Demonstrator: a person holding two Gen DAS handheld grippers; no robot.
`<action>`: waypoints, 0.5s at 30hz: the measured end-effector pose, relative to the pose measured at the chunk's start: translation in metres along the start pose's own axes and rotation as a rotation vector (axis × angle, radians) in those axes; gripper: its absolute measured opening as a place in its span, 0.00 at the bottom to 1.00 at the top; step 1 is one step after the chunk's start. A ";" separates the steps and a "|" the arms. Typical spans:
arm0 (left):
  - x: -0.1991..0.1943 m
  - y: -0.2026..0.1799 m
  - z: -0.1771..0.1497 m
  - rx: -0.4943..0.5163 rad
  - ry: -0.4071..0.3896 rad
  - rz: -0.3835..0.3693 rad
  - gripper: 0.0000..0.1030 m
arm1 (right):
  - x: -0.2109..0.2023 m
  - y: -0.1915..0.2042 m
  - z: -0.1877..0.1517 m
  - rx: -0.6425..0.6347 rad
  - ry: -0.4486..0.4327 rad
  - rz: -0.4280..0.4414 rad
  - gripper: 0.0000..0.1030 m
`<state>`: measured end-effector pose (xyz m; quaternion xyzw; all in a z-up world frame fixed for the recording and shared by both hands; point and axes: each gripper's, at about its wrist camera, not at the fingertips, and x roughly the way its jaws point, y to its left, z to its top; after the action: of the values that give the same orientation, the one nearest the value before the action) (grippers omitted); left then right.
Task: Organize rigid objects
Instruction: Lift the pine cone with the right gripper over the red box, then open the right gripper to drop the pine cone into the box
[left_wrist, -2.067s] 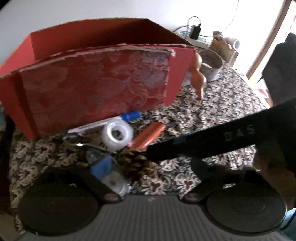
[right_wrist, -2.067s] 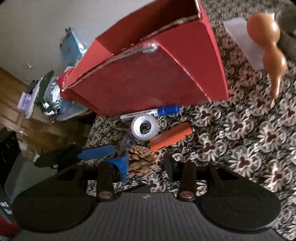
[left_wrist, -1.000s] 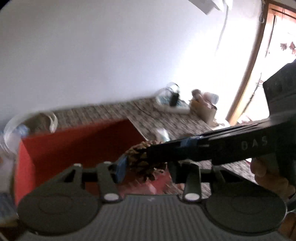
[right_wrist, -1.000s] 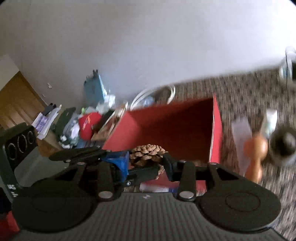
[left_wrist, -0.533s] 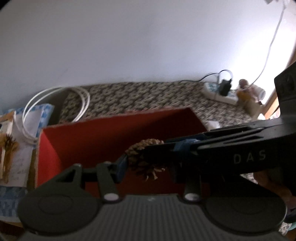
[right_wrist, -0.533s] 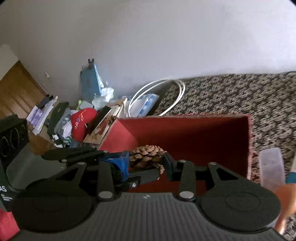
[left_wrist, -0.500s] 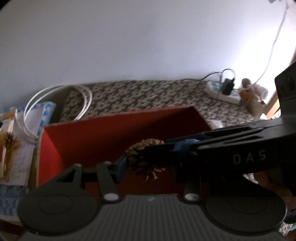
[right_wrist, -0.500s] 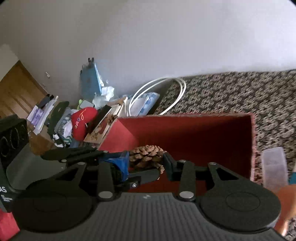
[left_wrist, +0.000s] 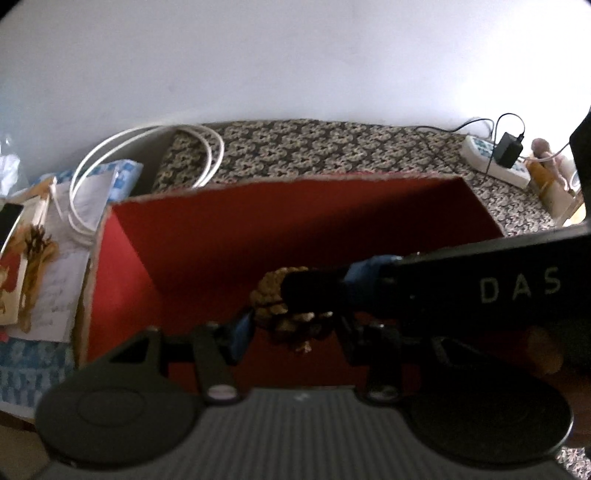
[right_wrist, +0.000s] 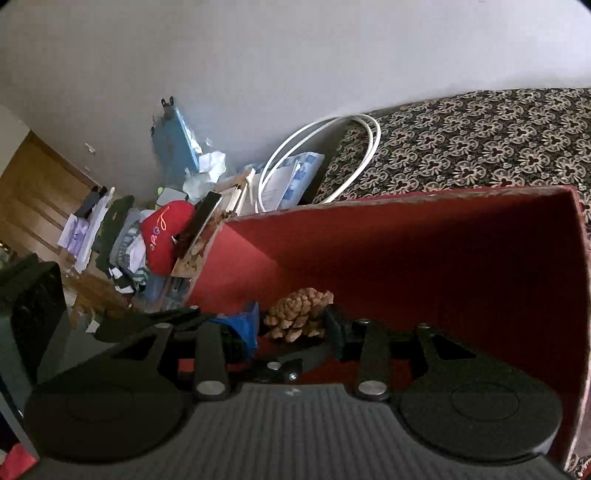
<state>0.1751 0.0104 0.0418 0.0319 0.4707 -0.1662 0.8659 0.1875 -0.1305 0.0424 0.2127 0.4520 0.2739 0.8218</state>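
A floral-patterned dark tablecloth (right_wrist: 480, 140) carries an open red cardboard box (right_wrist: 424, 258), with a coiled white cable (left_wrist: 207, 147) behind it. Over the box's inside hangs a brown pine cone (right_wrist: 299, 314), clamped between both grippers: the left gripper (left_wrist: 291, 325) has jaws easing apart, the right gripper (right_wrist: 291, 328) has jaws closing, all pads touching the cone

Both wrist views look down into the red box (left_wrist: 295, 229).
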 end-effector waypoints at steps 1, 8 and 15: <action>0.001 0.001 -0.001 -0.004 0.003 0.004 0.46 | 0.003 0.001 0.001 -0.002 0.003 -0.004 0.22; 0.010 0.015 -0.006 -0.037 0.040 0.037 0.63 | 0.017 0.006 0.010 -0.004 -0.030 -0.008 0.23; 0.013 0.017 -0.014 -0.019 0.079 0.059 0.69 | 0.013 -0.014 -0.001 0.003 0.005 -0.195 0.24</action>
<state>0.1757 0.0263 0.0217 0.0438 0.5049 -0.1347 0.8515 0.1957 -0.1331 0.0252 0.1684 0.4731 0.1924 0.8431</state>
